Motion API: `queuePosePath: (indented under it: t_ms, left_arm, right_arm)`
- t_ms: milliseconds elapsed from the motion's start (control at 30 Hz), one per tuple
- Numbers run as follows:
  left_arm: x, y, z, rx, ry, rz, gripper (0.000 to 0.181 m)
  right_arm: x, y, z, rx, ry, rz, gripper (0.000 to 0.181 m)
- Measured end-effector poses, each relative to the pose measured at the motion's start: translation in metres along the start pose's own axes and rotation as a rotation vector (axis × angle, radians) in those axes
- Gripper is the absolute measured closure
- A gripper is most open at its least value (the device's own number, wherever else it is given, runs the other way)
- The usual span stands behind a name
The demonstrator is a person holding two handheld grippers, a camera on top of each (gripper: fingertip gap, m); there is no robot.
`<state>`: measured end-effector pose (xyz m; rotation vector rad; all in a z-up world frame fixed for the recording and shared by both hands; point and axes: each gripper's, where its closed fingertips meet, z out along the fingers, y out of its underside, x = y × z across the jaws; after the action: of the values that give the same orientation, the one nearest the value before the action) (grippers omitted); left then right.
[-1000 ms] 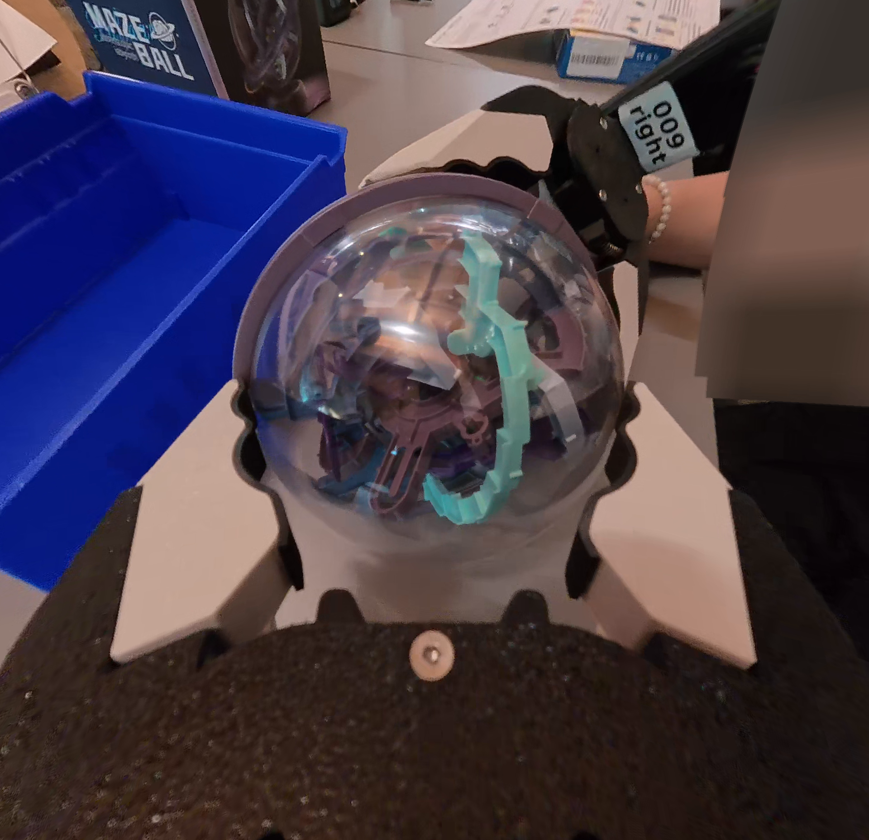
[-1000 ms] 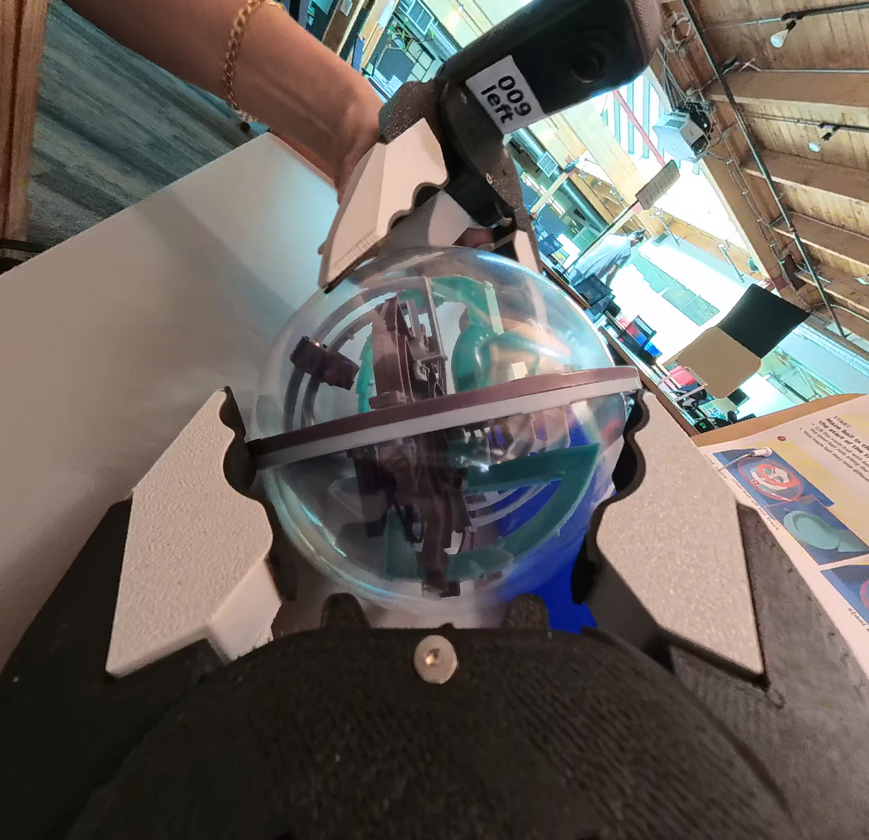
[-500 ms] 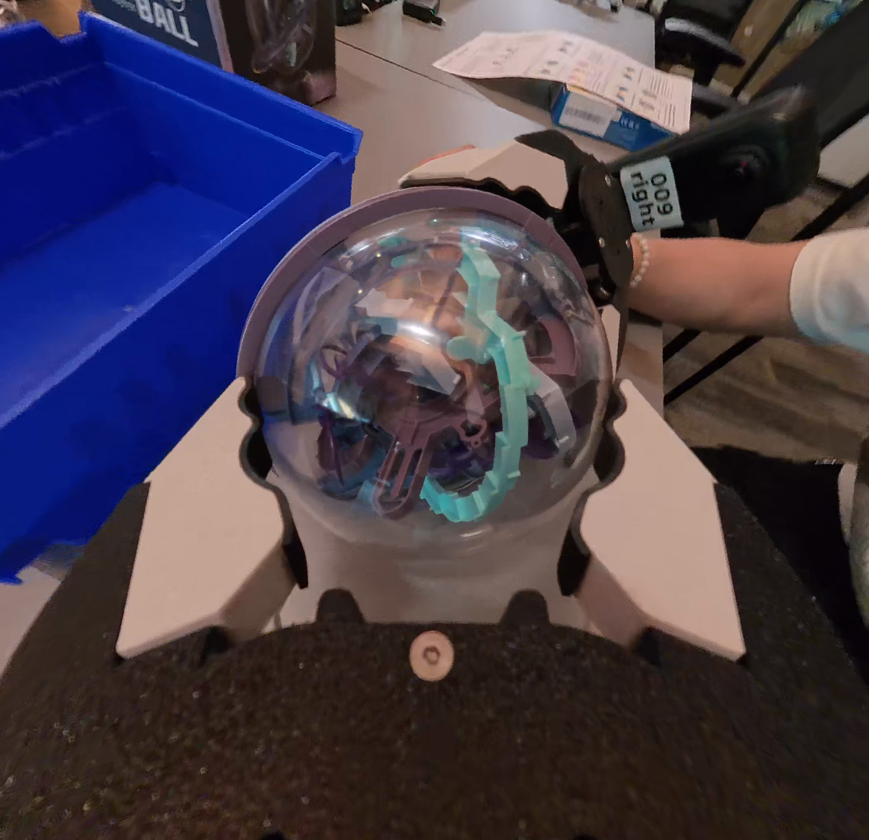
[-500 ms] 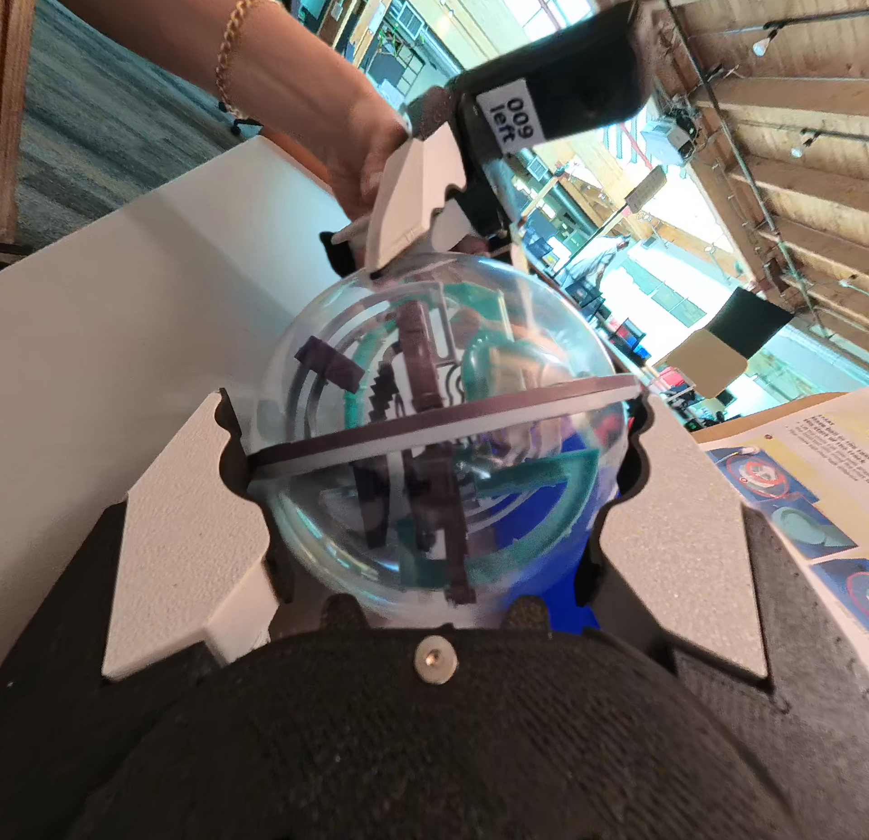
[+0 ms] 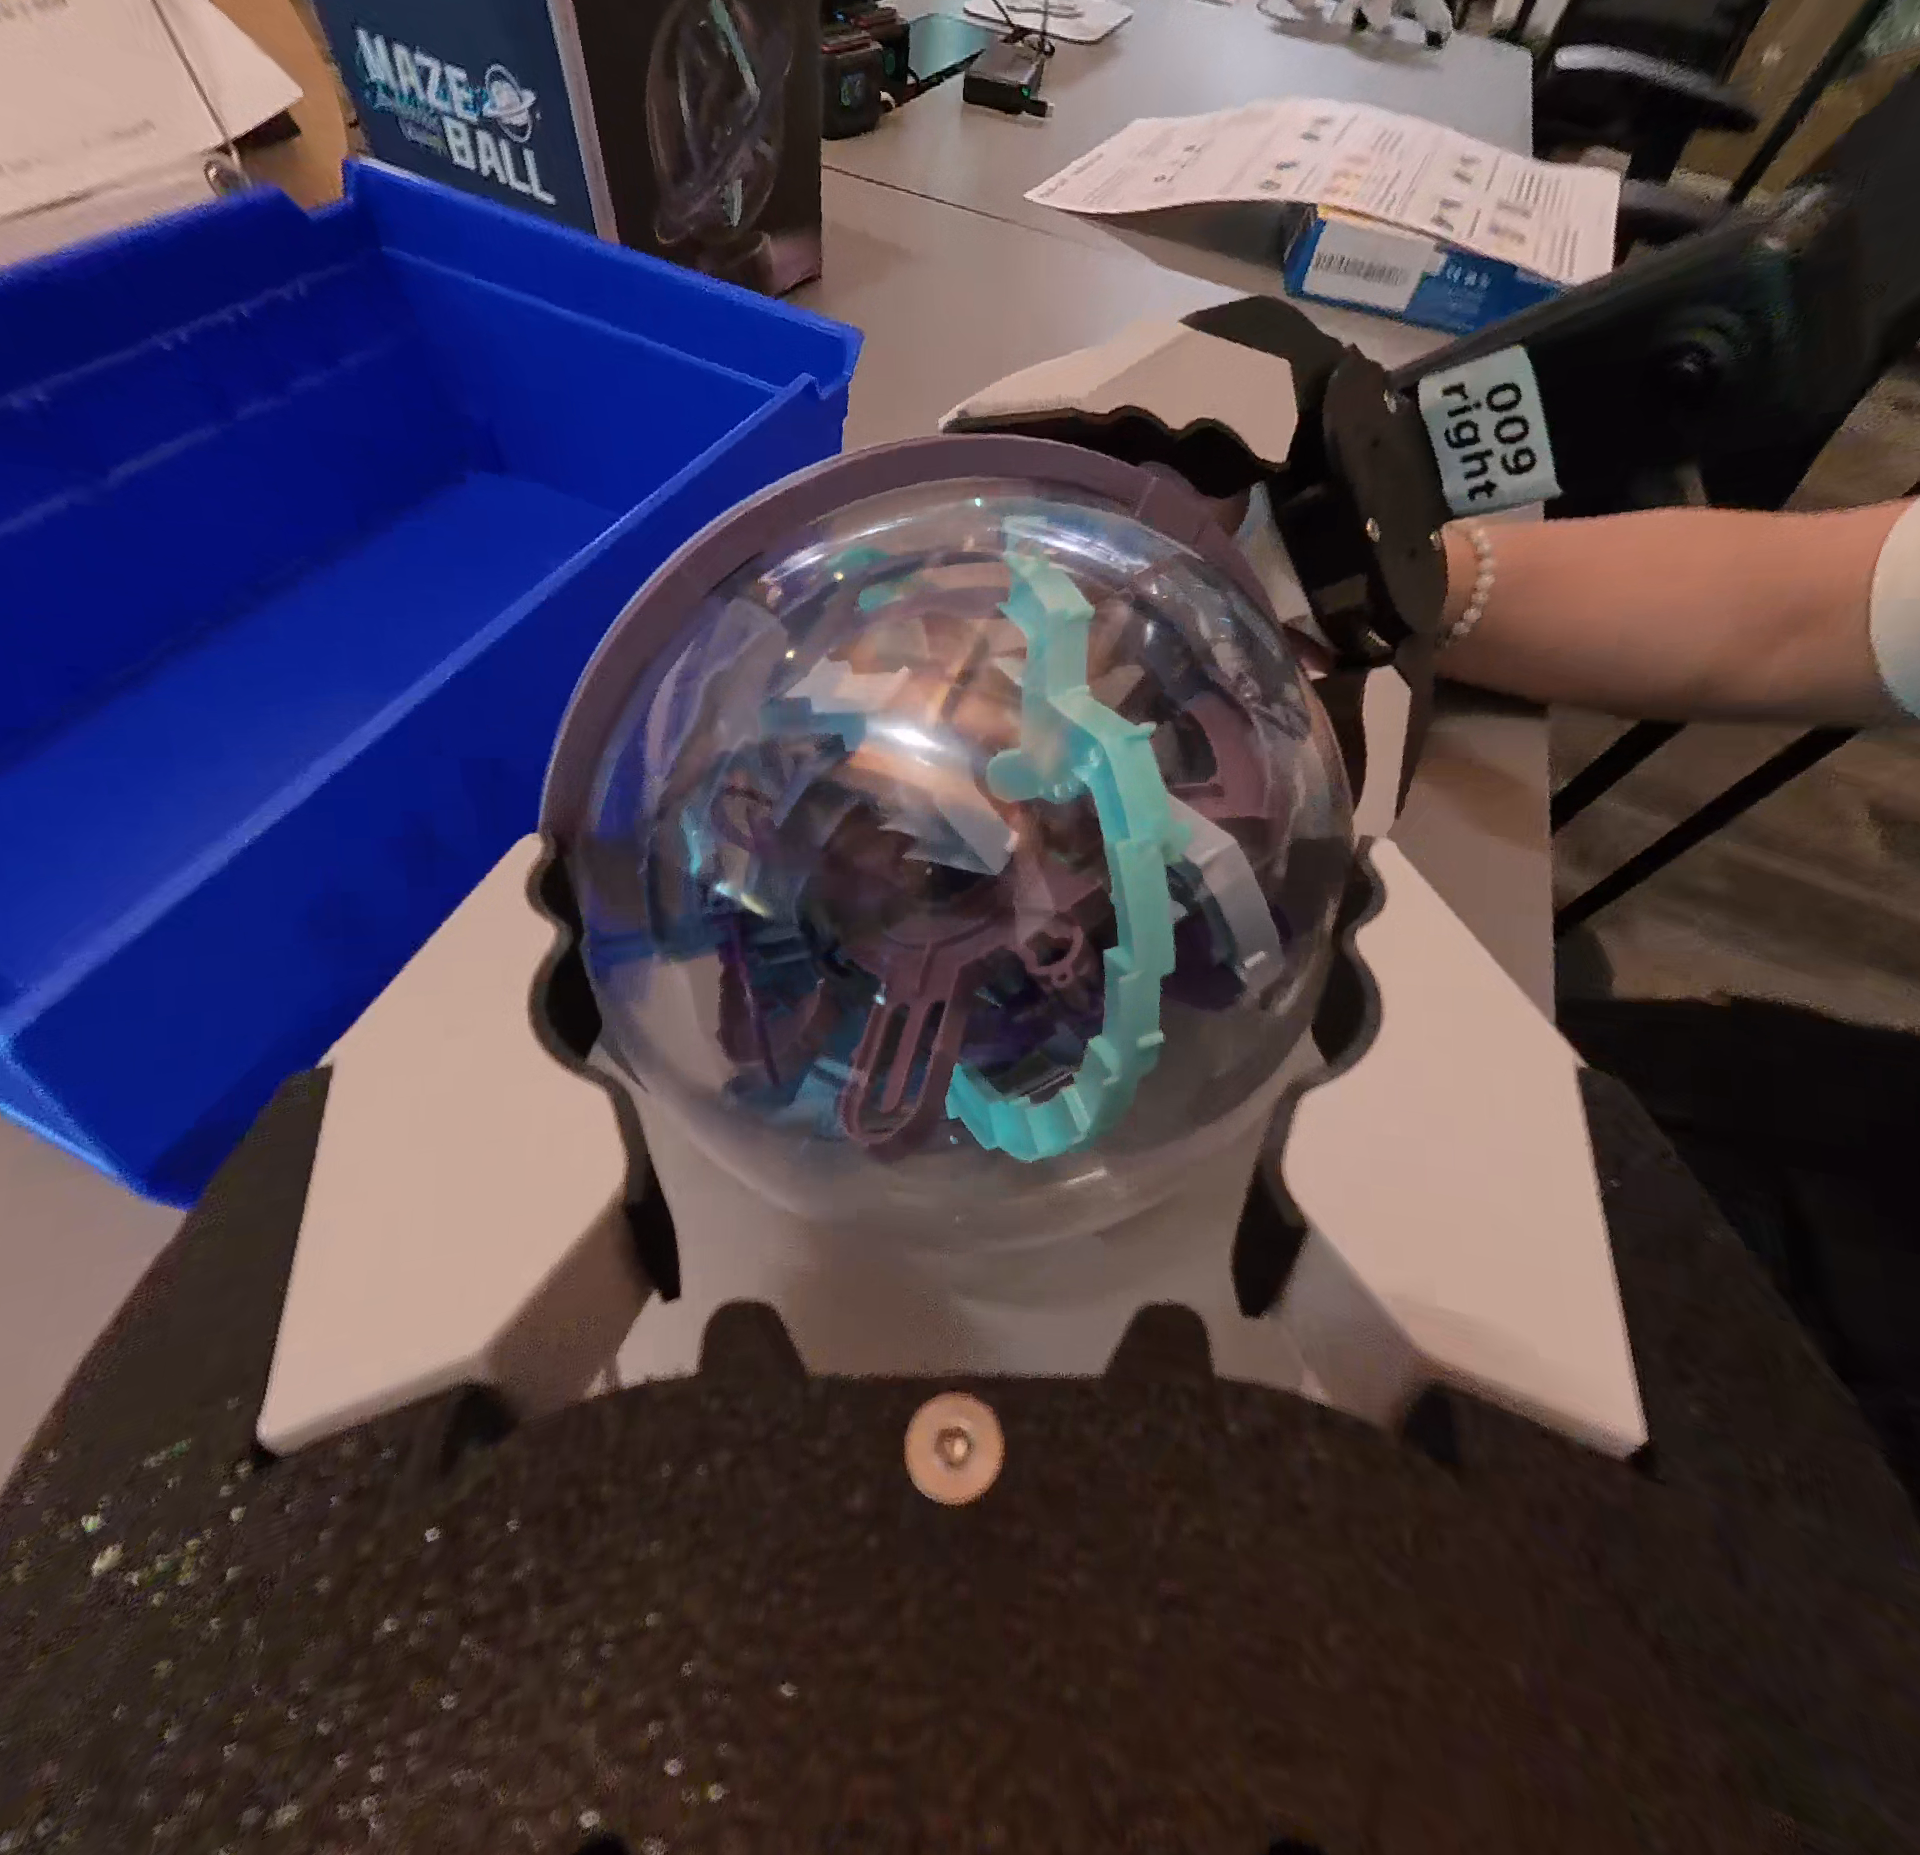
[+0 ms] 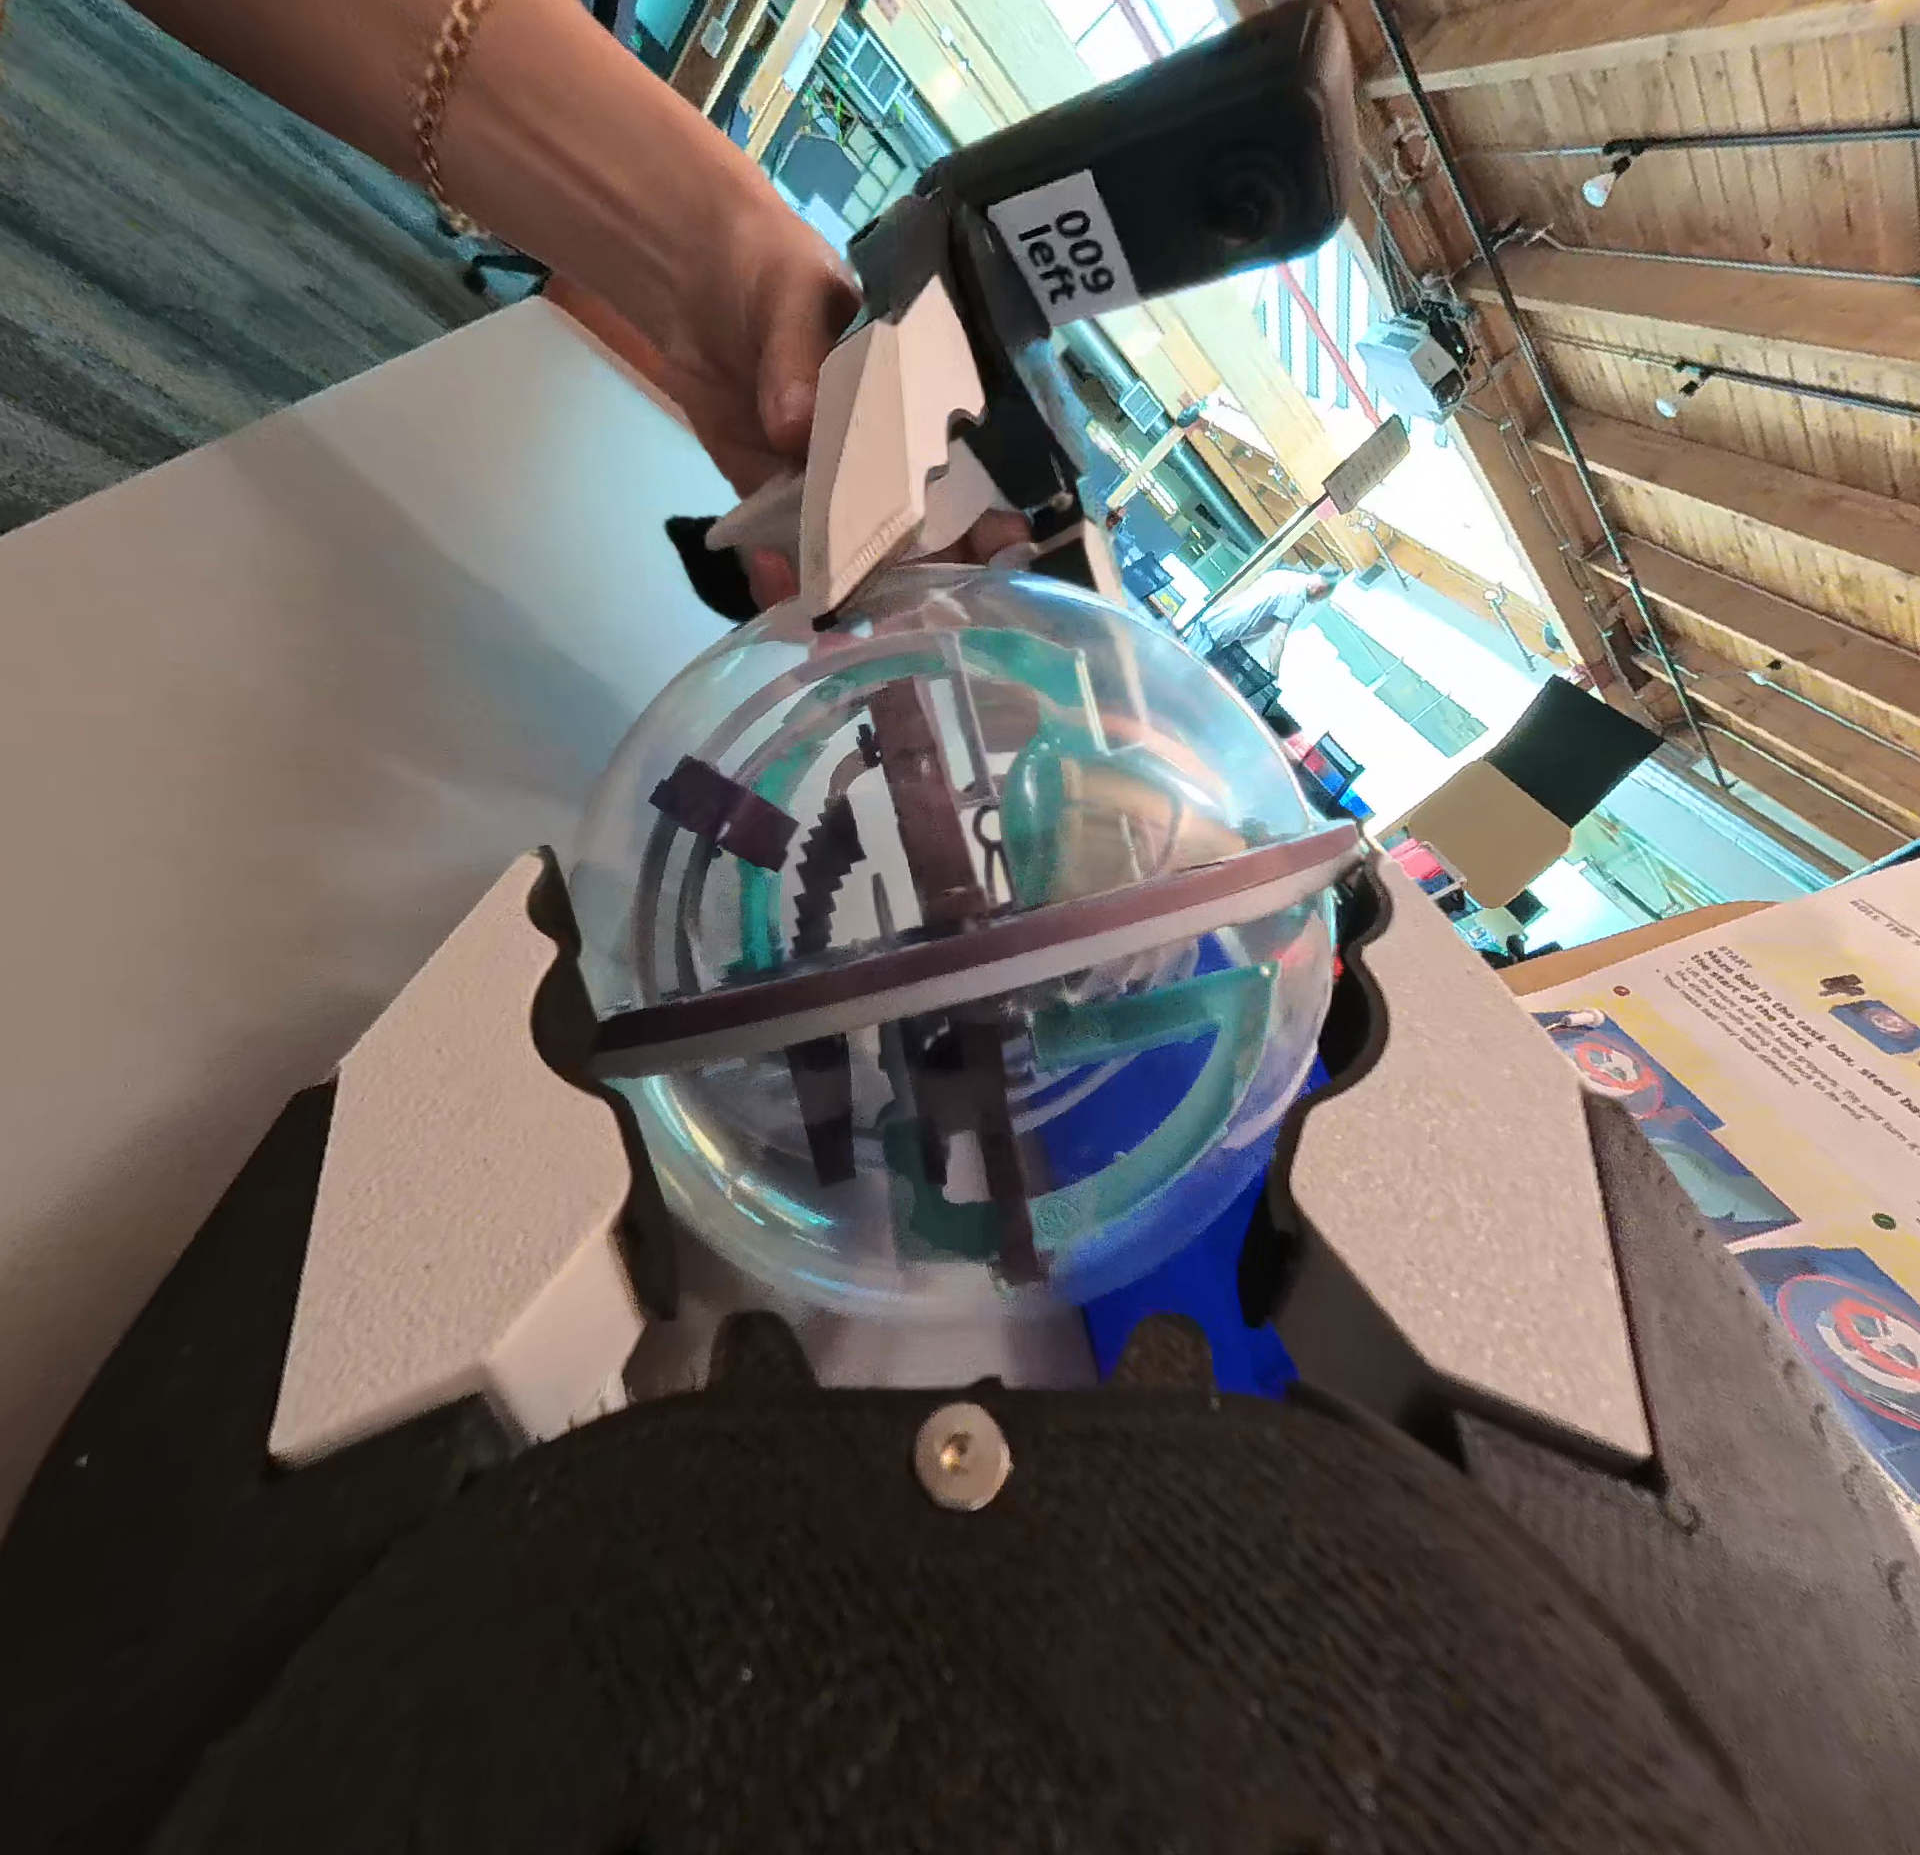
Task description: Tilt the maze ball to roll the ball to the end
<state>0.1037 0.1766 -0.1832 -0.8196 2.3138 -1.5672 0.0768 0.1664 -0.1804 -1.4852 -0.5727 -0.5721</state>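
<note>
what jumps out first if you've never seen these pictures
A clear maze ball packed with teal and purple tracks fills the middle, clamped between the left gripper and the right gripper. A bright blue bin, open, sits on the table to its left in the left wrist view.

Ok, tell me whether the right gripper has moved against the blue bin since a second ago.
Yes. In the left wrist view the right gripper now sits farther right of the blue bin, though the camera itself moved too.
</note>
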Motion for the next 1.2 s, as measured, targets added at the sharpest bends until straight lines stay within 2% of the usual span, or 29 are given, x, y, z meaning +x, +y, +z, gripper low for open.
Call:
queuePosePath:
  t_ms: [100, 300, 500, 700, 833, 1000, 1133, 1200]
  left_arm:
    - [-0.003, -0.001, 0.001, -0.025, 0.015, 0.036, 0.045]
    - [-0.002, -0.002, 0.005, -0.004, 0.054, -0.063, 0.045]
    - [-0.002, -0.003, 0.004, 0.089, 0.039, -0.232, 0.045]
    - [-0.004, -0.007, 0.003, 0.151, 0.017, -0.263, 0.046]
    - [-0.003, -0.005, 0.002, 0.141, 0.062, -0.299, 0.046]
    - [0.006, 0.008, -0.001, -0.009, 0.141, -0.135, 0.040]
    - [0.003, 0.021, 0.003, -0.124, 0.127, 0.121, 0.029]
    - [0.004, 0.023, 0.004, -0.155, 0.150, 0.167, 0.033]
  right_arm:
    - [0.001, 0.003, 0.002, -0.013, 0.015, -0.010, 0.038]
    - [-0.002, 0.012, 0.006, -0.056, 0.023, -0.046, 0.023]
    - [-0.003, 0.007, 0.004, 0.011, 0.007, 0.058, 0.024]
    - [-0.002, 0.005, 0.005, 0.066, 0.044, 0.114, 0.024]
    - [-0.002, -0.001, 0.005, 0.112, 0.032, 0.166, 0.024]
    - [-0.007, -0.008, 0.007, 0.099, -0.021, 0.094, 0.028]
    - [-0.005, -0.007, 0.008, 0.091, -0.026, 0.106, 0.029]
    - [-0.004, -0.006, 0.008, 0.082, -0.020, 0.109, 0.028]
